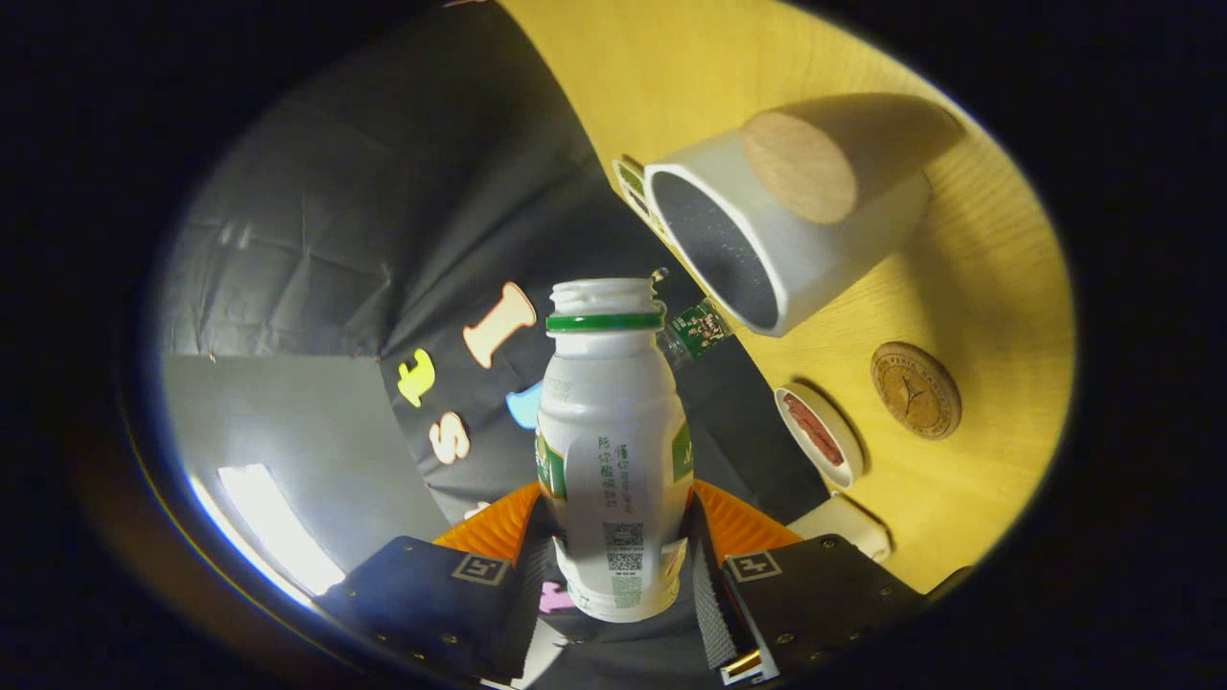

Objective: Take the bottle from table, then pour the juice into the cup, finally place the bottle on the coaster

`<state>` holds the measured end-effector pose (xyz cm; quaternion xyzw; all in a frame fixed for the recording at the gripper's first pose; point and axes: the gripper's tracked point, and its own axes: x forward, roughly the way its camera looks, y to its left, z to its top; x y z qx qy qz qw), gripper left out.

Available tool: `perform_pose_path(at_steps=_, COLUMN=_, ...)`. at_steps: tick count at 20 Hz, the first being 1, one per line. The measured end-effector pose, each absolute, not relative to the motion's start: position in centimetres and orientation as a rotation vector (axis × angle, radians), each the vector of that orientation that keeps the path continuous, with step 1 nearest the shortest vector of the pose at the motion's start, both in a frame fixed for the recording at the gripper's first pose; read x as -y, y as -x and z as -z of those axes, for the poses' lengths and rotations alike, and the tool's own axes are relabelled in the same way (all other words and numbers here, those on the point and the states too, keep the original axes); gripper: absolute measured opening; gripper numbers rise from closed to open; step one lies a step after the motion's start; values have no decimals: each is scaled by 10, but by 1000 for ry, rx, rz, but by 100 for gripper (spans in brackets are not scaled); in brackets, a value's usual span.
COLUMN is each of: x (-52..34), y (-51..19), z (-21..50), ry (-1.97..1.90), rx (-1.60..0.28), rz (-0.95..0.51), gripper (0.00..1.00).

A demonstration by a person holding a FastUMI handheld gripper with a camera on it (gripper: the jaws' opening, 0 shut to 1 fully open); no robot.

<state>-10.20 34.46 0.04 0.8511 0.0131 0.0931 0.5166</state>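
Here jaws clamp the bottle (613, 450) near the cup (767, 240)

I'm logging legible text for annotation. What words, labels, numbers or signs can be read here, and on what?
Nothing can be quoted with confidence.
bottle, clamped between the fingers of the gripper: label print and a square code, too small to read.
coaster: round emblem with ring lettering, too blurred to read.
square markers on the gripper body: patterns, no words.

A small round dish (821, 435) with reddish contents rests on the wooden table (997, 287), a pale rectangular block (848, 522) just beside it.
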Motion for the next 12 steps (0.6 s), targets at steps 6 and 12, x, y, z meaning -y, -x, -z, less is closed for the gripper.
perform_pose_path(at_steps=6, x=-372, y=106, z=5, ry=-1621, rx=-119, rz=-273, gripper=67)
perform_pose_path(at_steps=12, x=-377, y=105, z=11, ry=-1243, rx=-151, rz=-278, gripper=68)
